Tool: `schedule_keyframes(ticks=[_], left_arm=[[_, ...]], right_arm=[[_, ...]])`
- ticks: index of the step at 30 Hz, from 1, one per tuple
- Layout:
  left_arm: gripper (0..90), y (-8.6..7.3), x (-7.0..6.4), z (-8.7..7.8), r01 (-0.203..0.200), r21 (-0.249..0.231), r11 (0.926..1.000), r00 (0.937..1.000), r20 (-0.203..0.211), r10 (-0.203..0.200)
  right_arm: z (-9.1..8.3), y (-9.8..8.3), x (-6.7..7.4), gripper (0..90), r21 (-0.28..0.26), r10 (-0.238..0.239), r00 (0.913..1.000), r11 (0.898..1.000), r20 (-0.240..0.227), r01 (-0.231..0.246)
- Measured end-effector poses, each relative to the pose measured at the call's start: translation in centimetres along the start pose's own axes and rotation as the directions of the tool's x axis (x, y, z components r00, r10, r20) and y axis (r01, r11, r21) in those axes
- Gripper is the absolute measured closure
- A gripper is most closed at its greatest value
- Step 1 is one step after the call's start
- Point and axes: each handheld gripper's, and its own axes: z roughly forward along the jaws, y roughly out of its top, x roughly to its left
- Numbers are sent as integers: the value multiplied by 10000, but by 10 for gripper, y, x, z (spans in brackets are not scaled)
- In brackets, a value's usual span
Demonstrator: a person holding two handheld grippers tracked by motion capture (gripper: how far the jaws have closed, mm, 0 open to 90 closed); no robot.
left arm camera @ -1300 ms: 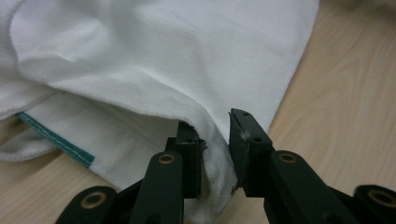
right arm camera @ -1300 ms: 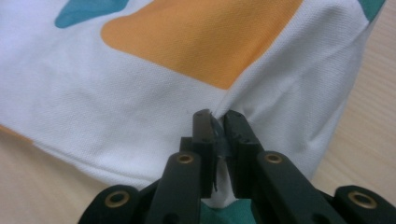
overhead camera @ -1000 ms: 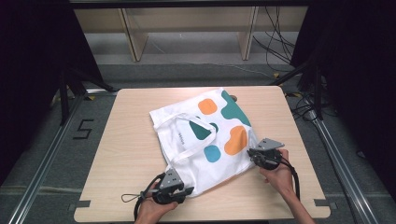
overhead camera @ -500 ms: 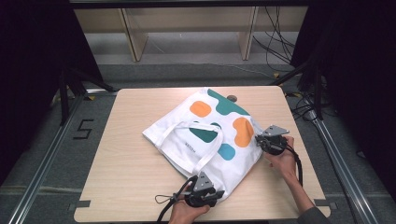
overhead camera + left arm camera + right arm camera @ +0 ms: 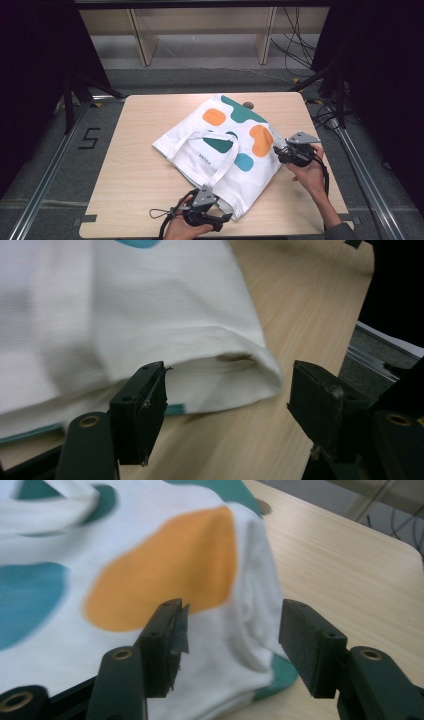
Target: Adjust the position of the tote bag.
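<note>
A white tote bag (image 5: 220, 150) with orange, teal and blue blobs lies flat on the wooden table (image 5: 135, 175), its handle (image 5: 200, 145) looped on top. My left gripper (image 5: 226, 218) is at the bag's near corner. Its jaws have just been opening and stand open, with the bag's folded corner (image 5: 150, 305) between them and the pads off the cloth. My right gripper (image 5: 279, 153) is at the bag's right edge. Its jaws have also just been opening and stand open (image 5: 232, 615) around the hem by the orange patch (image 5: 165, 565), not pressing it.
Bare table runs left of the bag and along the right edge (image 5: 320, 200). A small dark round spot (image 5: 247, 105) sits at the bag's far side. Metal rails (image 5: 50, 165) flank the table, with wooden shelving (image 5: 200, 30) and cables (image 5: 300, 45) behind.
The bag has slid and turned to the right. Both grippers, shut on its edges before, have opened and let go. The left hand moved right along the front edge.
</note>
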Motion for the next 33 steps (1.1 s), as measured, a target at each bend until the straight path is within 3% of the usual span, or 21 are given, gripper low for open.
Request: schedule_keyframes(ticks=[1, 4, 5, 6, 7, 8, 9, 11, 12, 14, 15, 16, 17, 20, 22, 24, 25, 28, 31, 32, 33], left_arm=[[299, -3, 10, -12, 133, -157, 9998, 9992, -377, -138], [296, -7, 24, -23, 139, -79, 9999, 9956, -923, -146], [292, -10, 36, -32, -87, -195, 9998, 9873, -1588, 55], [287, -10, 36, -32, -87, -195, 9998, 9873, -1588, 55], [284, -14, 48, -42, -144, 47, 9999, 9777, -2093, 151], [280, -14, 48, -42, -144, 47, 9999, 9777, -2093, 151], [277, -18, 59, -51, 186, -67, 9998, 9699, -2426, -196], [272, -22, 69, -58, 200, -116, 9997, 9612, -2749, -224], [270, -24, 73, -60, 597, -287, 9978, 9560, -2859, -654], [267, -26, 78, -63, 476, -156, 9987, 9536, -2968, -501], [266, -30, 87, -66, 640, -108, 9979, 9468, -3154, -642], [265, -30, 87, -66, 640, -108, 9979, 9468, -3154, -642], [263, -33, 95, -70, 731, 47, 9973, 9402, -3340, -674], [257, -34, 99, -72, 1019, -28, 9948, 9351, -3408, -968], [246, -36, 103, -71, 1146, -66, 9934, 9288, -3541, -1095], [240, -37, 106, -72, 1164, -83, 9932, 9271, -3579, -1116], [238, -36, 107, -71, 1295, -140, 9915, 9227, -3646, -1257], [235, -38, 108, -72, 1271, 147, 9918, 9244, -3644, -1131], [232, -36, 108, -72, 1126, 100, 9936, 9203, -3781, -1005], [231, -36, 108, -72, 1126, 100, 9936, 9203, -3781, -1005], [230, -38, 109, -74, 1056, 486, 9932, 9217, -3796, -794]], right_arm=[[-9, 3, 11, 417, -165, -21, 9988, 9999, -493, 13], [-14, 5, 25, 399, -135, -190, 9957, 9998, -911, 178], [-18, 8, 39, 385, -18, -153, 9883, 9999, -1517, 152], [-18, 8, 39, 385, -18, -153, 9883, 9999, -1517, 152], [-21, 10, 55, 376, 11, -247, 9788, 9997, -2032, 255], [-21, 10, 55, 376, 11, -247, 9788, 9997, -2032, 255], [-23, 12, 70, 364, -19, -710, 9687, 9974, -2378, 726], [-27, 14, 85, 357, -106, -874, 9555, 9961, -2819, 879], [-28, 14, 92, 350, -88, -899, 9498, 9958, -2998, 915], [-28, 14, 99, 336, -85, -1120, 9415, 9933, -3179, 1153], [-30, 12, 113, 331, 22, -1242, 9313, 9911, -3425, 1330], [-30, 12, 113, 331, 22, -1242, 9313, 9911, -3425, 1330], [-30, 11, 126, 323, 35, -1405, 9175, 9883, -3720, 1527], [-30, 9, 137, 310, 101, -1573, 9077, 9845, -3891, 1749], [-29, 6, 153, 300, 146, -1955, 8876, 9750, -4170, 2216], [-29, 5, 158, 297, 264, -1939, 8889, 9740, -4151, 2248], [-27, 1, 167, 291, 384, -2117, 8829, 9674, -4192, 2502], [-23, -3, 177, 292, 377, -2411, 8763, 9588, -4170, 2817], [-17, -11, 190, 318, 866, -3256, 8710, 9206, -3679, 3807], [-17, -11, 190, 318, 866, -3256, 8710, 9206, -3679, 3807], [-15, -15, 192, 381, 1222, -3545, 8613, 8986, -3639, 4215]])
